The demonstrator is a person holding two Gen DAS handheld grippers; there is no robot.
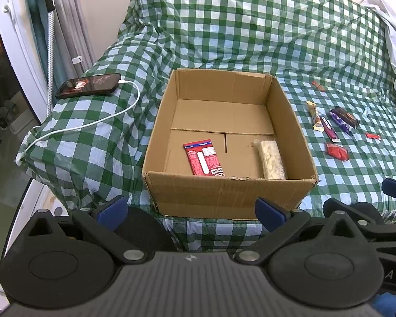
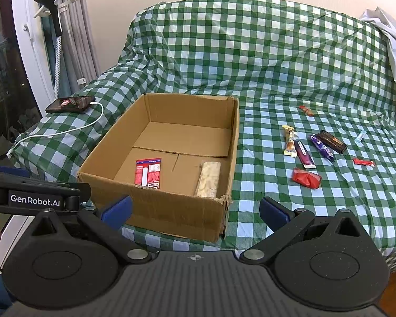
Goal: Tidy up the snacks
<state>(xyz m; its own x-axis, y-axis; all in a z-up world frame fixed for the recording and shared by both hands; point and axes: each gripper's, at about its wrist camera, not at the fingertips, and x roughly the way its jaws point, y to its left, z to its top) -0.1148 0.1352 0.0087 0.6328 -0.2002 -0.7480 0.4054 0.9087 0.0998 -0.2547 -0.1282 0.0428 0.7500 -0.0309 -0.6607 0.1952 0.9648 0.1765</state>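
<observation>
Both the left claw [image 1: 191, 210] and the right claw [image 2: 195, 210] hover wide apart and empty before a cardboard box [image 2: 171, 208] on a checked sofa. A red packet [image 2: 148, 172] and pale bar [image 2: 208, 179] lie inside; other snacks [image 2: 307, 155] sit scattered beside it.

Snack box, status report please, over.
Left gripper and right gripper open, empty, short of the cardboard box. Two snacks inside: red packet, pale bar. Rest loose on the checkered cloth. Nothing blocking.
</observation>
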